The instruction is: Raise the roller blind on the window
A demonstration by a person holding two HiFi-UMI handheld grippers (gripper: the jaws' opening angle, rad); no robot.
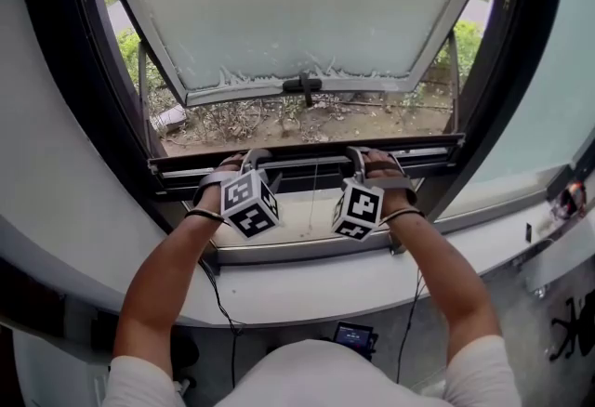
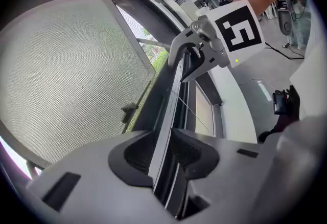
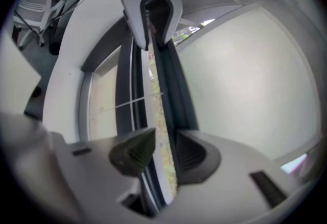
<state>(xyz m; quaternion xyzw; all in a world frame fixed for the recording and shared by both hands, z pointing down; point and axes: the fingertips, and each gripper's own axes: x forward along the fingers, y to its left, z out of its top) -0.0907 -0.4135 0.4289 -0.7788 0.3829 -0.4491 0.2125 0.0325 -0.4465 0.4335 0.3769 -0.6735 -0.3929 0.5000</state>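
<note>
Since the blind has to travel up the window frame (image 1: pixel 58 117), the relation that governs the coming move is how its bottom rail (image 1: pixel 307 165) lies against the two grippers. The rail runs horizontally across the opening, from the person's left to right. It sits low, just above the sill (image 1: pixel 307 282) and well below the hinged pane (image 1: pixel 297 6), which is swung outward. A fine mesh (image 2: pixel 66 74) fills the area beyond the rail in the left gripper view. It is probably the blind's fabric drawn down, though the head view does not confirm this. Both forearms (image 1: pixel 158 289) reach forward, roughly parallel and level with each other, so neither hand is nearer the rail. The left gripper (image 1: pixel 249 159) and right gripper (image 1: pixel 364 156) meet the rail either side of its middle, with their jaws crossing its long axis at right angles and the marker cubes (image 1: pixel 249 203) facing back toward the person. In each gripper view the rail (image 2: pixel 171 95) passes straight between the pads, so both sets of tongs are clamped onto it. The lift therefore appears to call for an even, simultaneous rise of both hands, since unequal travel would likely skew the rail in its side guides.
</note>
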